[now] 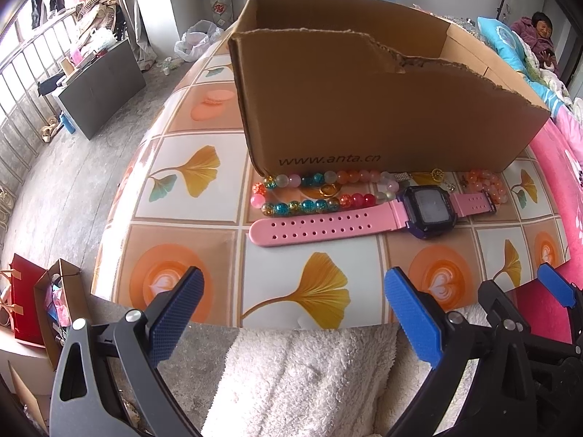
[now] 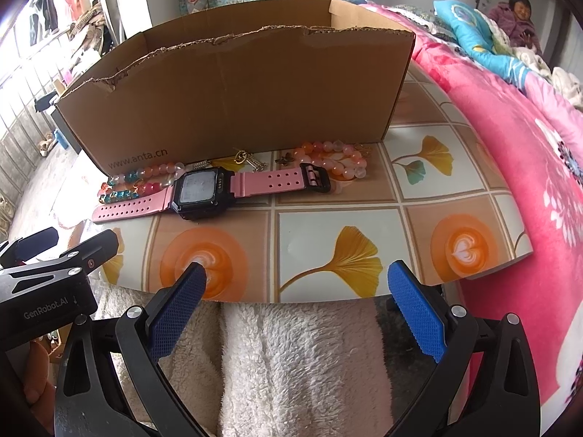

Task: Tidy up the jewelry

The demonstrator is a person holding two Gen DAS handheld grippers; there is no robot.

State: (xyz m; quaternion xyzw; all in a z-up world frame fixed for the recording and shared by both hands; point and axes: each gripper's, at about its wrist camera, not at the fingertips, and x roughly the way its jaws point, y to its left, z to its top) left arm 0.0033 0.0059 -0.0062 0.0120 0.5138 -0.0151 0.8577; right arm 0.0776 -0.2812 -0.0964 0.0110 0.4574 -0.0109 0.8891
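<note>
Left wrist view looks across a small table (image 1: 204, 225) covered in a cloth printed with ginkgo leaves and orange latte hearts, where a torn-edged cardboard box (image 1: 364, 109) printed "www.anta.cn" stands. All the jewelry lies on the cloth along the near wall of the cardboard box, none inside it as far as the views show. Touching the foot of that wall, below the printed address, is a multicoloured bead bracelet (image 1: 309, 193) with a gold ring (image 1: 329, 190) lying within its loop. Just in front of the box lies a pink-strapped digital watch (image 1: 424, 211), flat and face up. Toward the box's right end sits a peach bead bracelet (image 1: 486, 182), and between the two bracelets lie small gold and silver charms (image 1: 437, 174), too small to name.

Left gripper (image 1: 293, 309) hovers at the table's near edge, well short of the box, fingers spread wide and empty. Right gripper (image 2: 298, 306) hangs likewise, its blue pads (image 2: 415, 309) apart and grasping nothing, above a white fleece-covered lap (image 2: 291, 364).
</note>
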